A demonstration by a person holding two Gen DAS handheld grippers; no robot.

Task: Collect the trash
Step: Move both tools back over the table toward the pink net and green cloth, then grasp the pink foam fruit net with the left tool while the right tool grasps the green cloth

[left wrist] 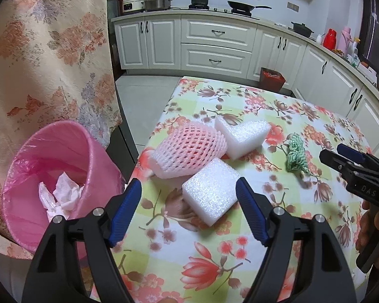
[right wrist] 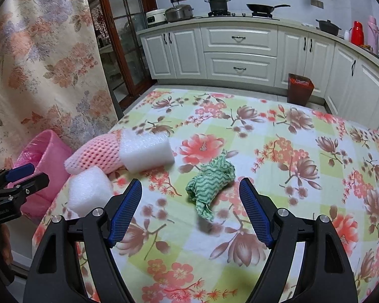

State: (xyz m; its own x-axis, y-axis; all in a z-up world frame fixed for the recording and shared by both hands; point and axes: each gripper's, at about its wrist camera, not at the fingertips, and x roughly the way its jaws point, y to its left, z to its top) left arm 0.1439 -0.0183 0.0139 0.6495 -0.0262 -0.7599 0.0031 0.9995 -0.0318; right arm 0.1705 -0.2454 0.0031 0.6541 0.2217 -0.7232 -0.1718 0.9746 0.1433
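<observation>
On the floral tablecloth [left wrist: 240, 265] lie a near white foam block [left wrist: 211, 192], a pink foam net sleeve [left wrist: 189, 150], a second white foam piece [left wrist: 242, 135] and a crumpled green-and-white cloth [left wrist: 297, 154]. My left gripper [left wrist: 189, 189] stands open just short of the near foam block [right wrist: 89, 190], nothing between its blue pads. In the right wrist view my right gripper [right wrist: 190, 189] is open, its fingers flanking the green cloth [right wrist: 209, 183] without touching it. The right gripper [left wrist: 341, 155] also shows at the left wrist view's right edge.
A pink bin [left wrist: 50, 176] lined with a pink bag and holding crumpled paper stands left of the table, below a floral curtain [left wrist: 50, 50]. A brown bin [right wrist: 299, 89] sits by the white kitchen cabinets [right wrist: 240, 53] beyond the table. A hand [left wrist: 369, 229] grips the right tool.
</observation>
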